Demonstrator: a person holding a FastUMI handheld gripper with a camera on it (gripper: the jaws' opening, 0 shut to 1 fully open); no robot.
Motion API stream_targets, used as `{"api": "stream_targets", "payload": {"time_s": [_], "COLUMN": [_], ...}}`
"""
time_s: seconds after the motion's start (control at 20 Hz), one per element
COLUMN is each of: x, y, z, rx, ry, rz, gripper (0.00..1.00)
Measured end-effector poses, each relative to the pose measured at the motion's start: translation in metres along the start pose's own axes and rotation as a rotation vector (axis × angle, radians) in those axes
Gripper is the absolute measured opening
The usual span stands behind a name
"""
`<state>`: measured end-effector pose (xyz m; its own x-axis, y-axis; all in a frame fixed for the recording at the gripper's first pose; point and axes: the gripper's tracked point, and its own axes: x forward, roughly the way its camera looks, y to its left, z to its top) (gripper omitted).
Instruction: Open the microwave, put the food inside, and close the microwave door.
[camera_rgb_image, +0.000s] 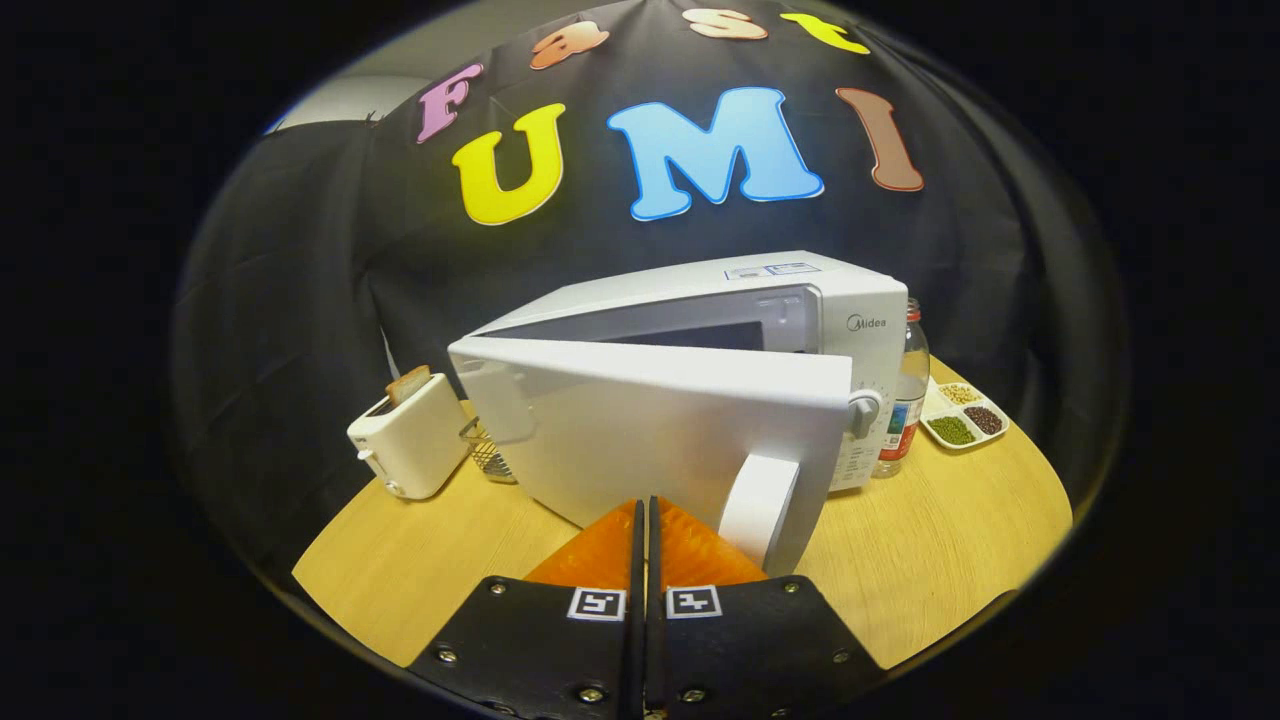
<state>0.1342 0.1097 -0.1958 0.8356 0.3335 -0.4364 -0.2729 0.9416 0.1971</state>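
A white microwave (850, 310) stands on the round wooden table (930, 570). Its door (620, 420) hangs partly open, swung out toward me, hinged on the left. The dark opening of the cavity shows above the door's top edge; whatever is inside is hidden. The door's white handle (760, 515) is just right of my fingertips. My gripper (645, 508) is shut, fingers pressed together with nothing between them, their tips at or against the lower outer face of the door.
A white toaster (410, 445) with a slice of bread in it stands left of the microwave, a small wire basket (487, 452) beside it. Right of the microwave are a clear bottle (908, 395) and a divided white tray (962, 415) of beans.
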Motion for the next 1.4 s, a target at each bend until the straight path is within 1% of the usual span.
{"api": "stream_targets", "payload": {"time_s": [0.2,0.55,0.75,0.85,0.95,1.1,1.15,1.25,1.4], "x": [0.024,0.062,0.081,0.082,0.084,0.087,0.093,0.094,0.084], "y": [-0.018,-0.04,-0.05,-0.048,-0.048,-0.047,-0.053,-0.053,-0.054], "z": [0.011,0.035,0.046,0.041,0.042,0.042,0.046,0.045,0.05], "rx": [0.007,-0.02,-0.001,0.001,-0.043,-0.063,-0.077,-0.035,-0.038], "ry": [0.005,-0.013,-0.025,-0.018,-0.028,-0.037,-0.05,-0.039,-0.063], "rz": [-0.015,-0.051,-0.072,-0.053,-0.066,-0.065,-0.09,-0.086,-0.114], "gripper": [0.01,0.01,0.01,0.01,0.01,0.01,0.01,0.0,0.01]}}
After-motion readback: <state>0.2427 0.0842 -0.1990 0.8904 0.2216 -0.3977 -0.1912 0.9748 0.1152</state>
